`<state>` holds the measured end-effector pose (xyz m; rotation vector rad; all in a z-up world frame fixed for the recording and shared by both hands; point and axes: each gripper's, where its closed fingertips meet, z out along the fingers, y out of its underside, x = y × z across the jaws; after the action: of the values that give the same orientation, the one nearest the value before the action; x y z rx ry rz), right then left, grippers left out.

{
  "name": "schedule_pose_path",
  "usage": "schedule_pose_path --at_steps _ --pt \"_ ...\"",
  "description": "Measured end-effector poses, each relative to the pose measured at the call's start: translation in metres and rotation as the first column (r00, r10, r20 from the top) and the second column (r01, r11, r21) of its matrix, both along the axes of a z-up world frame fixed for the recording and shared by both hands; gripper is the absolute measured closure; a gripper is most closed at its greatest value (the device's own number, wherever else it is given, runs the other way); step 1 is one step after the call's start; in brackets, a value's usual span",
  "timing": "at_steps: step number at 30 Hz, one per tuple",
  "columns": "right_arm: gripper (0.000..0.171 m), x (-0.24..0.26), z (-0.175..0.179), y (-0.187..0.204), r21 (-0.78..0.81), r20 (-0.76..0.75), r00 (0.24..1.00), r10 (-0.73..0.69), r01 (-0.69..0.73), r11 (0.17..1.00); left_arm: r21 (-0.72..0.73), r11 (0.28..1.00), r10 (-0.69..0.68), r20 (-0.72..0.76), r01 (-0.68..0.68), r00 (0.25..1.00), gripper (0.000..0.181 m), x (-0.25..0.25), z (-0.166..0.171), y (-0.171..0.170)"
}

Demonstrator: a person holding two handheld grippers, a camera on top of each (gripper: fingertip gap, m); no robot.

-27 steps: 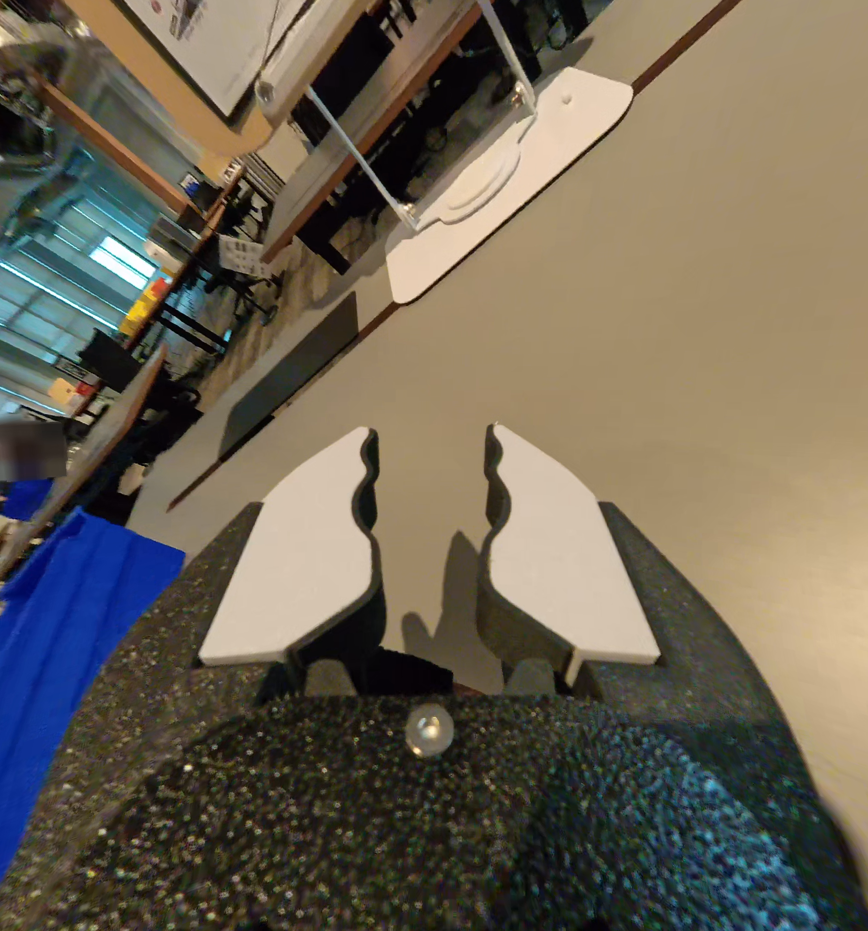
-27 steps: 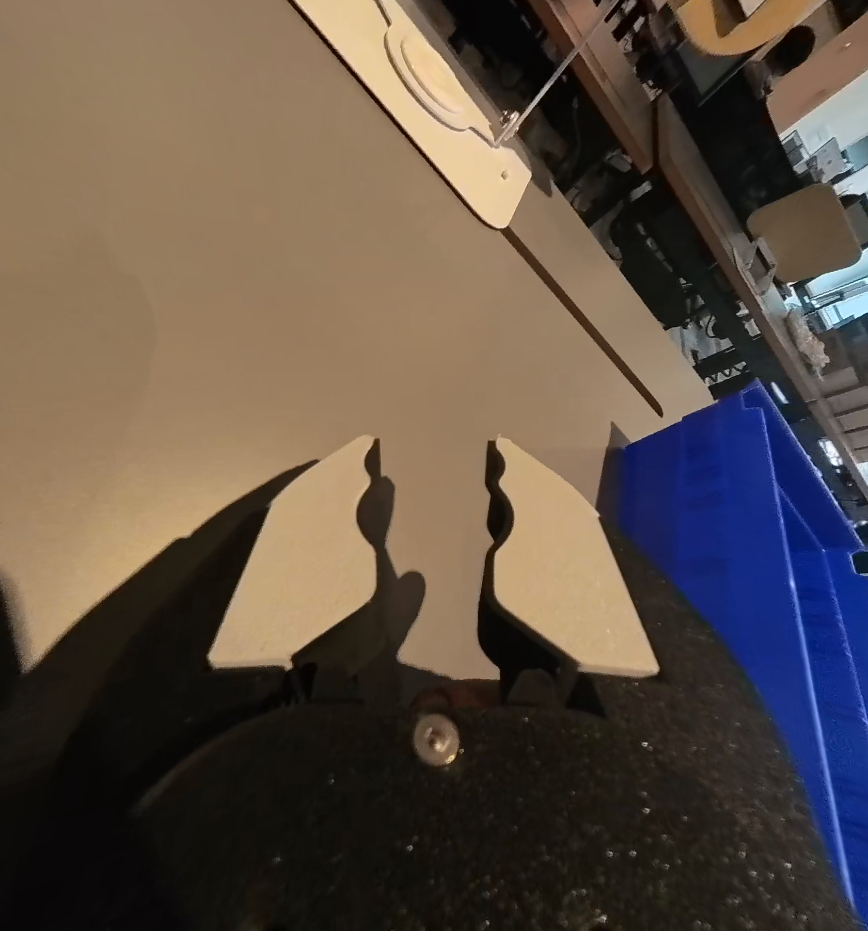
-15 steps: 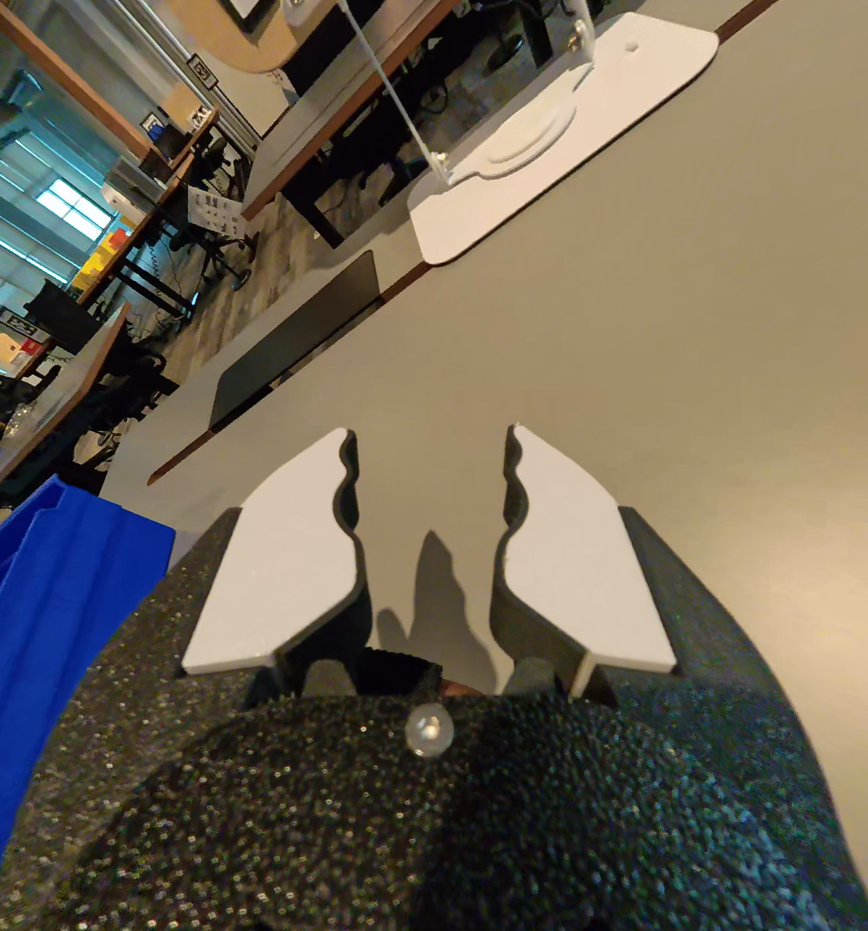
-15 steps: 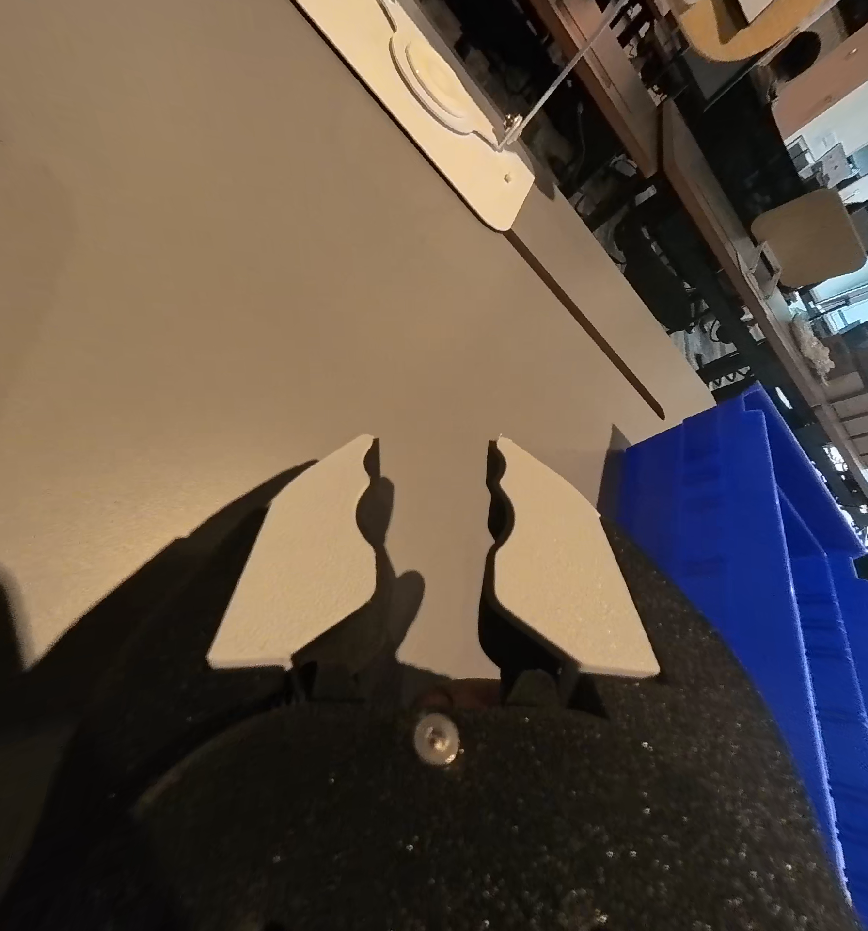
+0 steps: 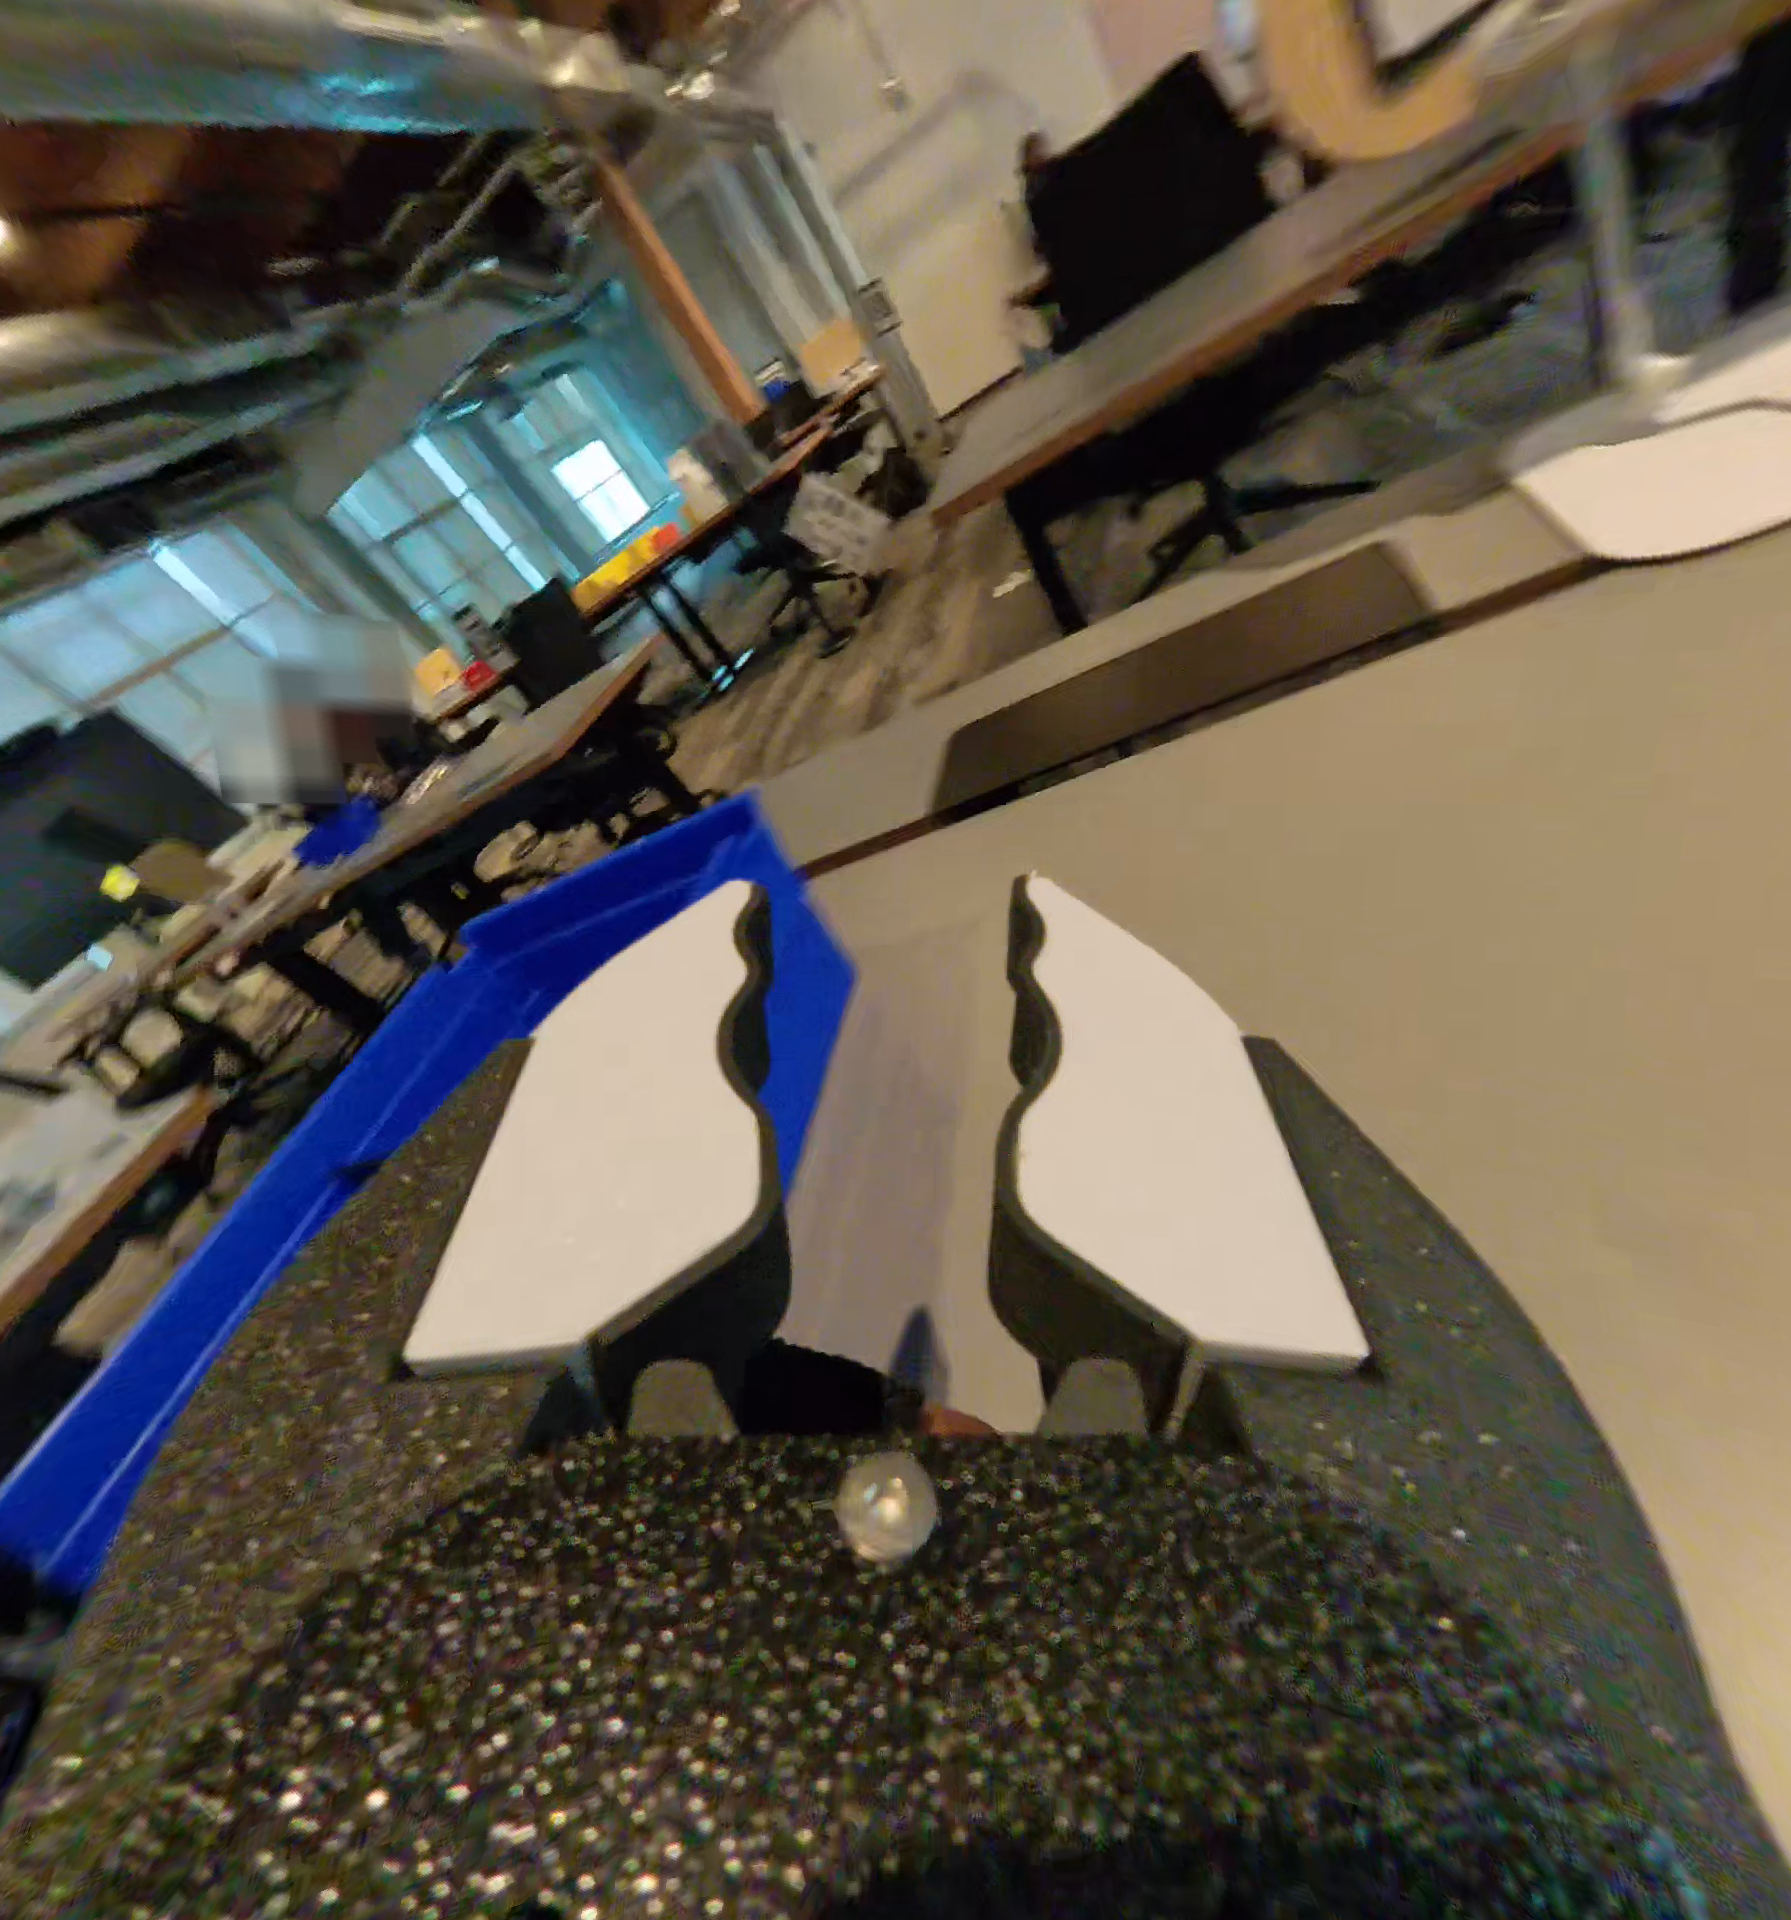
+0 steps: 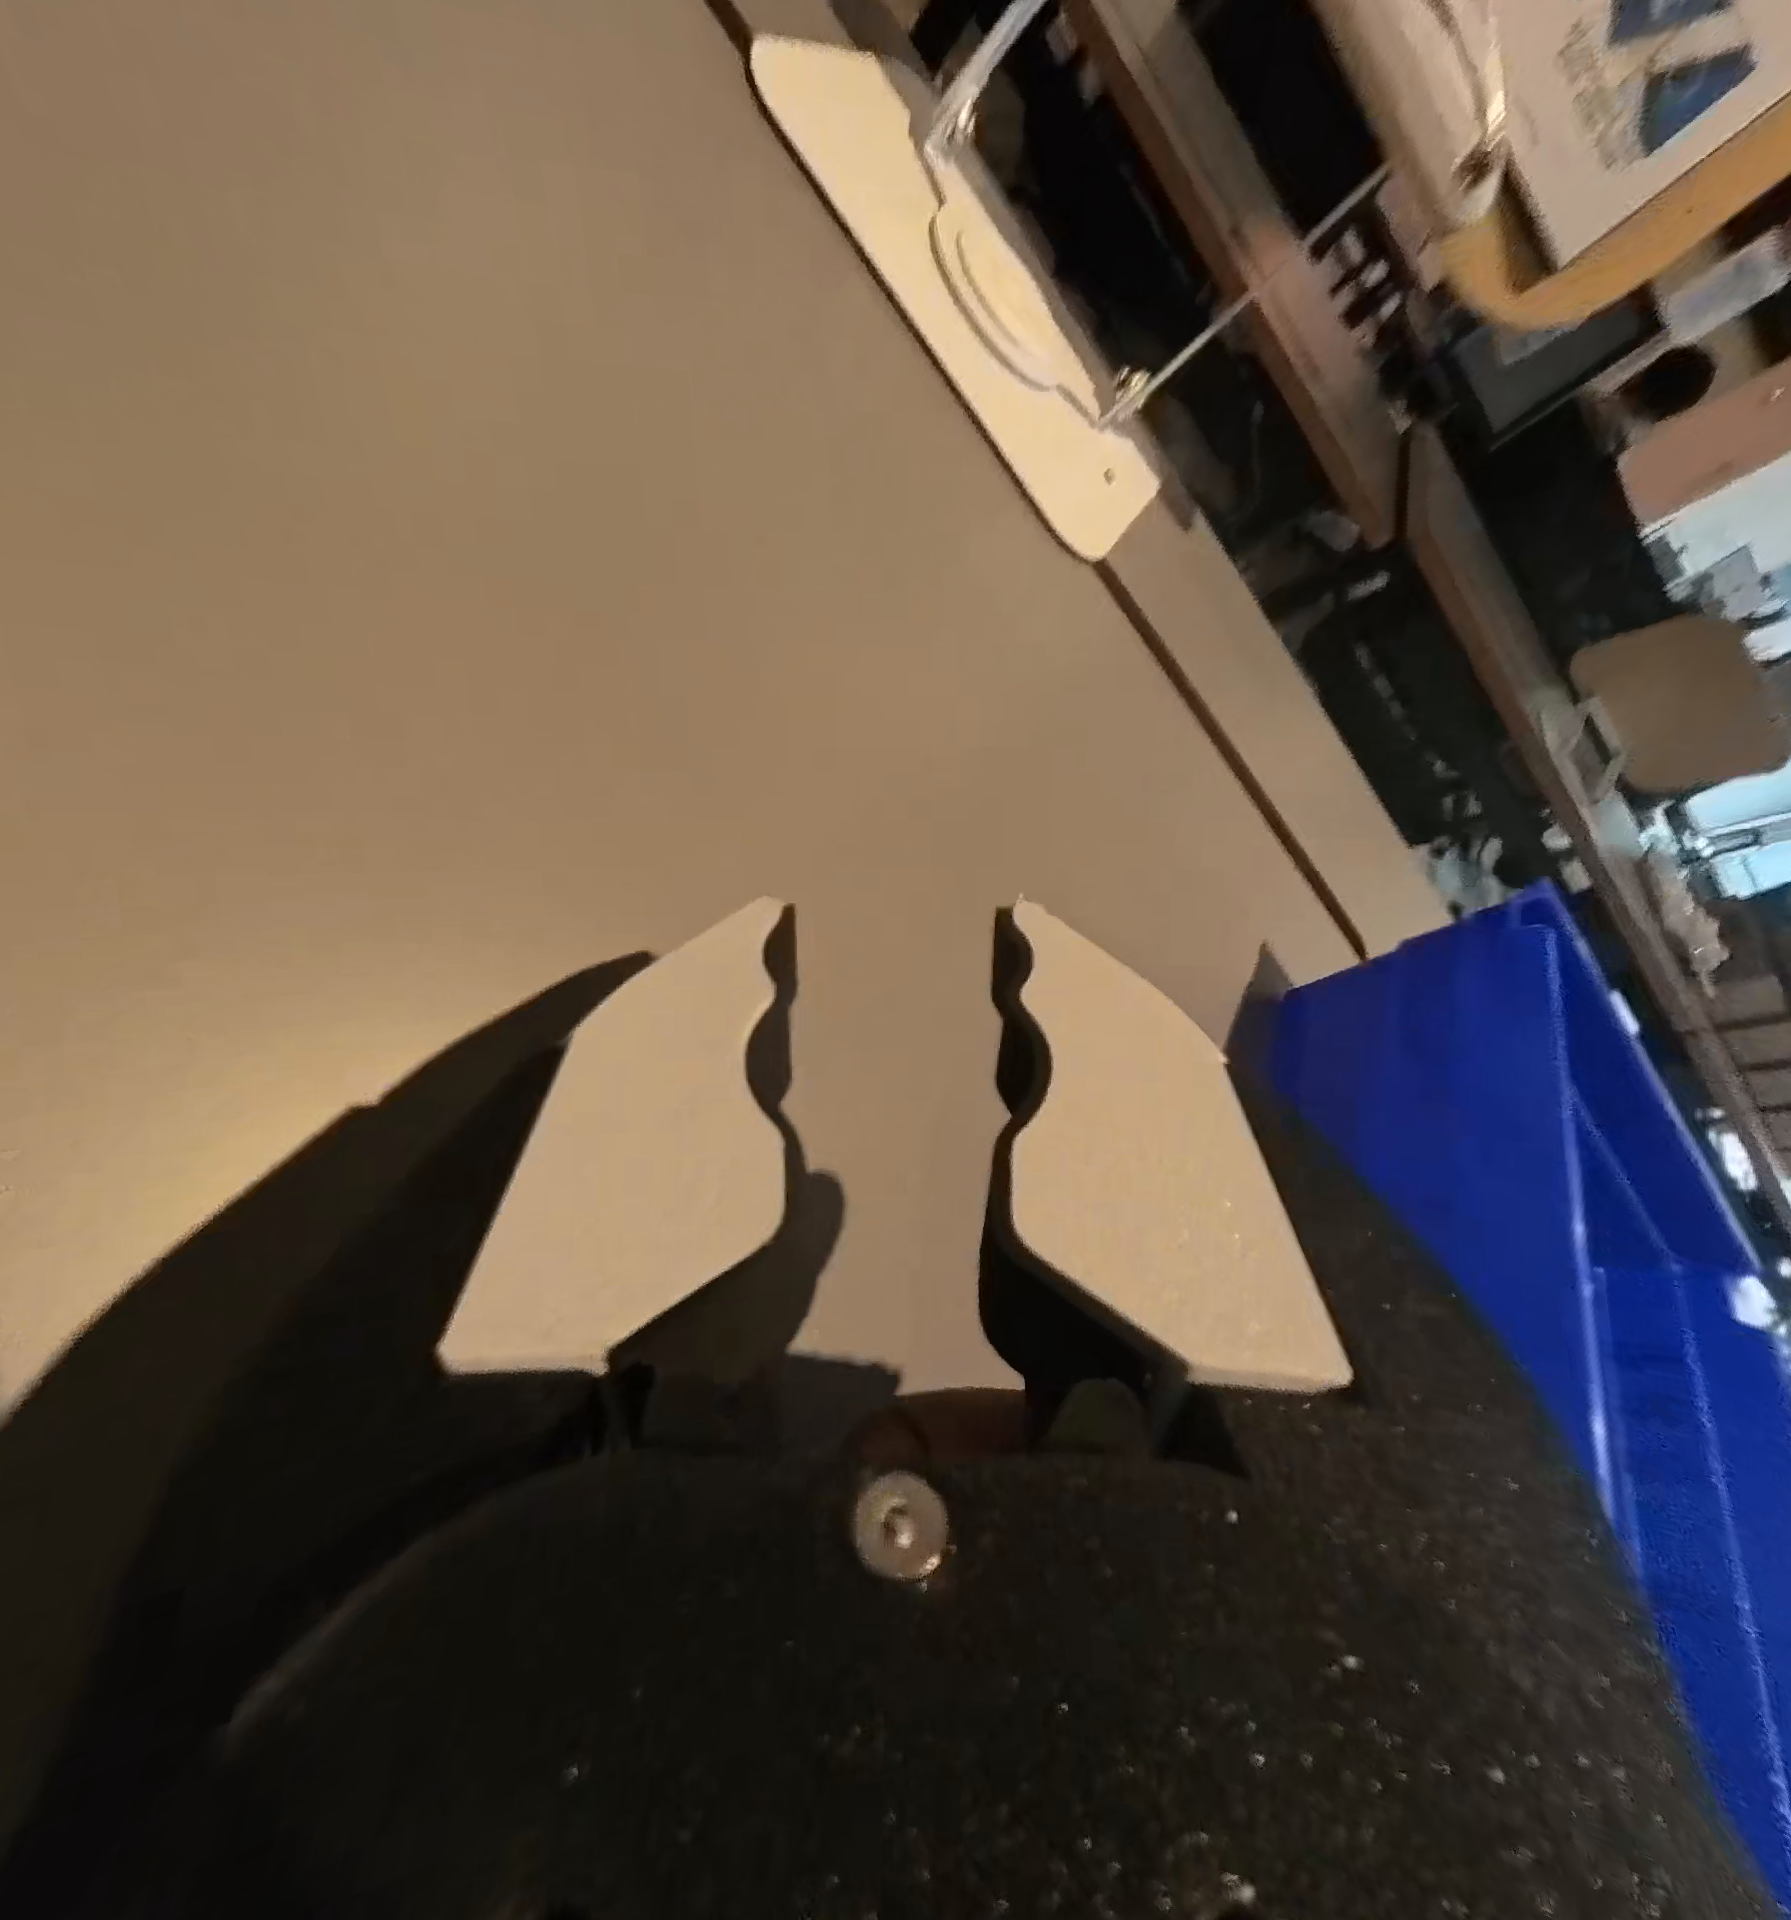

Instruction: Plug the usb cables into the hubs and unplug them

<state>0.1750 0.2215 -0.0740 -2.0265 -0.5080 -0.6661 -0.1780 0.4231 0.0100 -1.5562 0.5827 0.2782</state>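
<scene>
**Both grippers empty over the table**

A grey table (image 5: 1493,935) is seen below. A blue bin (image 5: 278,1195) lies left of the left gripper (image 5: 886,904), another (image 6: 1556,1195) right of the right gripper (image 6: 893,920). Both jaws are parted, nothing held. Cables and hubs are not seen.

The left gripper (image 5: 886,904) has its jaws parted, holding nothing. The right gripper (image 6: 893,920) is likewise spread and empty, seemingly tilted low over the counter (image 6: 403,520).

Left gripper (image 5: 886,914) swung toward blue bin (image 5: 371,1122).
</scene>
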Motion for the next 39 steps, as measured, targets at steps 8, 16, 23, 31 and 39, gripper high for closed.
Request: schedule_pose_path --at_steps 8,16,23,31,39 --pt "0.145 -0.024 0.016 -0.041 0.178 0.034 0.992 0.124 -0.128 0.976 -0.093 0.979 0.198 0.227 -0.181 0.954 0.120 -0.154 -0.031 -0.019" --pt "0.145 -0.016 0.013 -0.048 0.175 0.026 0.995 0.101 -0.104 0.979 -0.300 0.942 0.231 0.264 -0.148 0.936 0.133 -0.168 -0.070 -0.009" --pt "0.145 -0.009 0.013 -0.049 0.176 -0.041 0.995 0.093 -0.084 0.981 -0.337 0.940 0.149 0.272 -0.051 0.951 0.169 -0.156 -0.077 -0.009" --pt "0.145 0.026 0.040 -0.069 0.300 -0.089 0.993 -0.074 0.097 0.949 -0.320 0.943 -0.022 0.215 0.091 0.976 0.178 -0.129 -0.075 -0.022" --pt "0.128 0.098 0.038 -0.130 0.354 -0.236 0.917 -0.322 0.390 0.850 -0.312 0.922 -0.168 0.208 0.228 0.964 0.178 -0.108 -0.074 -0.035"
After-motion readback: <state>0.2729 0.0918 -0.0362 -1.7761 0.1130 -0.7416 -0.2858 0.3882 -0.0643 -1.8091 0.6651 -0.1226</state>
